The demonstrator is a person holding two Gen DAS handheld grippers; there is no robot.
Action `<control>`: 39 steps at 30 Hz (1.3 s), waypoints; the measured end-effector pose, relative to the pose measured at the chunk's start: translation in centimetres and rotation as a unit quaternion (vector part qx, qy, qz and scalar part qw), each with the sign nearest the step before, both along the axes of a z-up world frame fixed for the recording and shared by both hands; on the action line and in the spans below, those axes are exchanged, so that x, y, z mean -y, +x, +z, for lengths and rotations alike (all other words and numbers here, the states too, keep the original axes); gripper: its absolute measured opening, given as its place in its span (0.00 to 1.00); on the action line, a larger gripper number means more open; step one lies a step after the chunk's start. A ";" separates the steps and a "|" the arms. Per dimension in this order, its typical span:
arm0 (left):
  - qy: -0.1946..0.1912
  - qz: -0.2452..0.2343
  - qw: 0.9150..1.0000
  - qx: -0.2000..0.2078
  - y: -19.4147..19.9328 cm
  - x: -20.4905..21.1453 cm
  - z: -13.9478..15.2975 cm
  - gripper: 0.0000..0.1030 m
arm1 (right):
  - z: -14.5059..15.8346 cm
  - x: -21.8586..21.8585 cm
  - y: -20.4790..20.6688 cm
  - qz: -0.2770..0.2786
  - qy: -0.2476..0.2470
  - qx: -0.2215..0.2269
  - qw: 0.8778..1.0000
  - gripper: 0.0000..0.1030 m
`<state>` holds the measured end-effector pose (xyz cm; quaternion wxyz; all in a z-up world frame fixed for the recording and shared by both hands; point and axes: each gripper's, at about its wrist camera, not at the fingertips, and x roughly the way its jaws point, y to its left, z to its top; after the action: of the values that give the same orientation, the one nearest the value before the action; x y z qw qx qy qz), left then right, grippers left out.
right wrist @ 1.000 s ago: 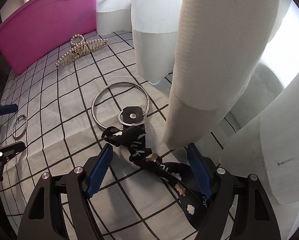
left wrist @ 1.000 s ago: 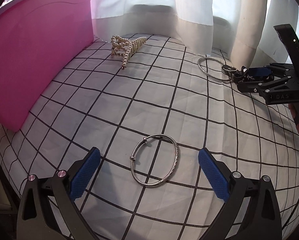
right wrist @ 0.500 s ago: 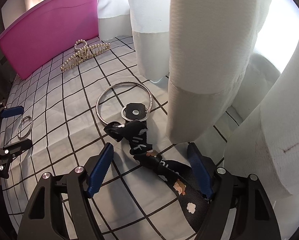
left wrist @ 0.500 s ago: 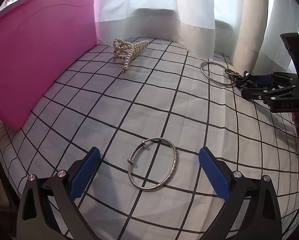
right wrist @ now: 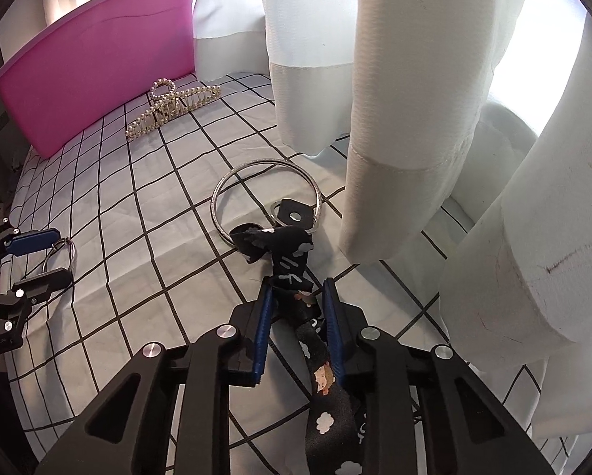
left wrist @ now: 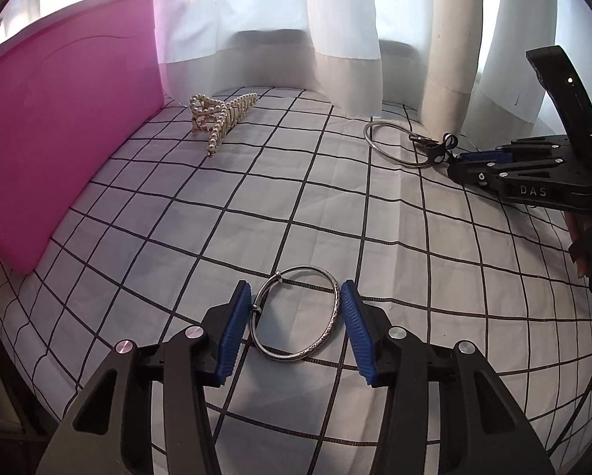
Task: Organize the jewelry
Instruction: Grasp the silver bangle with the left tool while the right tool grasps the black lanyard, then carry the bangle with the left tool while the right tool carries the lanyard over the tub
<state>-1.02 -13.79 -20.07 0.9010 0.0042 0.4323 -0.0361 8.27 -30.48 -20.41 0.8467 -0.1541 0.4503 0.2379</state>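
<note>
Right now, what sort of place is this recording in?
Probably a bedroom or similar home room: a soft grid-patterned sheet like bedding, white curtains hanging onto it by a bright window, and a pink tub.

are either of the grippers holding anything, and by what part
Left gripper is closing across the silver bangle, pads at its opposite sides. Right gripper is closing on the black strap, mid-length.

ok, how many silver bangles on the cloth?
2. A small bangle sits between the left gripper pads; a larger bangle lies by the curtain, beside the black strap. None seems hidden.
</note>
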 end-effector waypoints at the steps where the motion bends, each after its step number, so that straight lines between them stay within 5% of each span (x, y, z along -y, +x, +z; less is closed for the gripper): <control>1: 0.001 0.000 1.000 -0.001 0.0 -0.1 0.0 0.44 | 0.1 0.0 -0.3 -0.002 -0.003 0.001 1.000 0.21; 16: -0.015 0.003 0.999 0.039 0.1 -3.3 4.8 0.44 | 3.9 -0.5 -3.5 -0.069 0.093 0.000 0.993 0.19; 39: -0.048 -0.015 0.986 0.158 0.3 -13.8 18.4 0.44 | 16.1 -11.0 -7.1 -0.109 0.207 0.087 0.968 0.19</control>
<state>-0.71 -0.04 -1.68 0.9566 -0.0266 0.2818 -0.0687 1.17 -19.45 -4.34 0.9170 0.0545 0.3298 0.2174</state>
